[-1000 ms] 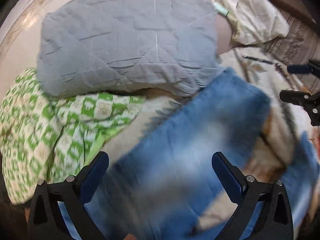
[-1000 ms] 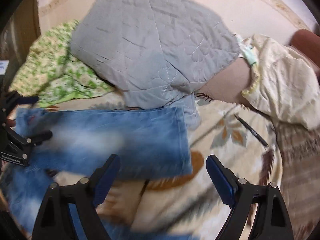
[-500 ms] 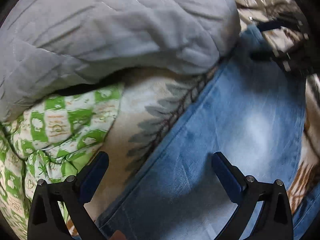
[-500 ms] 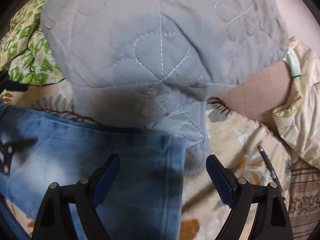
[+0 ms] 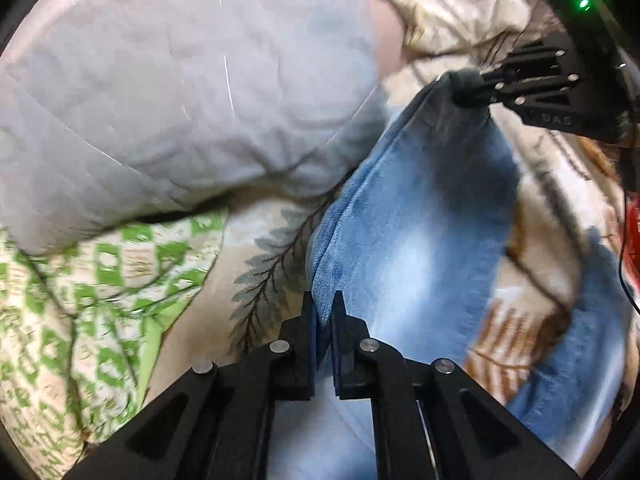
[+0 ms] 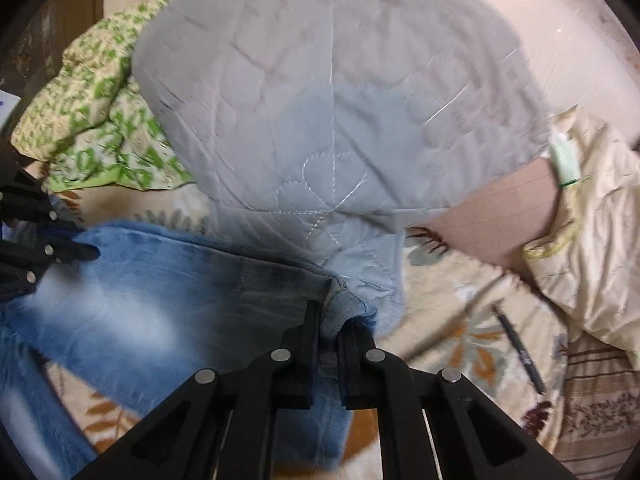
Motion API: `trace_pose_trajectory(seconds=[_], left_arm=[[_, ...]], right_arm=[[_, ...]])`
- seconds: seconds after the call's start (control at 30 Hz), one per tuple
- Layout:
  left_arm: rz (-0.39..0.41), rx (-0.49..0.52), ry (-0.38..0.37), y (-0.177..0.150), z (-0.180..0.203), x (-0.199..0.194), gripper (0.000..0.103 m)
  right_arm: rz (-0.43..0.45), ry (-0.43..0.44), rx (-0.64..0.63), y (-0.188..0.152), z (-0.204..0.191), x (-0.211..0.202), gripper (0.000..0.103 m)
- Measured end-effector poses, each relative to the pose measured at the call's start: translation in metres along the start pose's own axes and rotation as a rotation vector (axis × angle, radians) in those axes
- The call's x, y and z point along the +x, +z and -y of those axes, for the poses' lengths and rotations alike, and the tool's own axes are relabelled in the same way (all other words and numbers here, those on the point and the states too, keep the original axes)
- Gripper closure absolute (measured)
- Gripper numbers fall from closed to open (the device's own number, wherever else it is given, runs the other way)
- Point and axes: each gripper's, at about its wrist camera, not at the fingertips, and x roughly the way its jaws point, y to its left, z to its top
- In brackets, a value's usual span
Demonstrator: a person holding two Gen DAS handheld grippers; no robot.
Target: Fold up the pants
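Note:
Faded blue jeans [image 5: 416, 248] lie on a cream leaf-patterned blanket [image 5: 264, 264]; one leg stretches between my two grippers. My left gripper [image 5: 323, 312] is shut on the leg's side edge. My right gripper [image 6: 330, 320] is shut on the hem corner of that leg [image 6: 168, 304]. In the left wrist view the right gripper [image 5: 472, 88] pinches the far end of the leg. In the right wrist view the left gripper [image 6: 80, 250] grips the leg at the far left.
A grey quilted pillow [image 6: 332, 92] lies just behind the jeans. A green-and-white patterned cloth [image 5: 80, 296] is bunched at the left. A cream cloth [image 6: 592, 200] and a dark pen [image 6: 516, 348] lie at the right on the blanket.
Both grippers were open over the jeans leg. Both have now shut on it, the left on the side edge and the right on the hem corner, and the cloth is lifted a little.

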Motion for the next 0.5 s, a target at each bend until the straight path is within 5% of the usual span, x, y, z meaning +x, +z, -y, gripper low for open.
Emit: trace_pose_trajectory(seconds=[0.23,0.5], left_arm=[[0.138,0.045,0.077,-0.037,0.065,-0.091,0.097],[0.204,0.12,0.131,-0.099,0.159,-0.137,0.097]], right_arm=[[0.065,-0.007,-0.024,-0.049,-0.012,-0.091,0.096],[0.072,0.008,0.017,-0.144,-0.035,-0.161,0.096]])
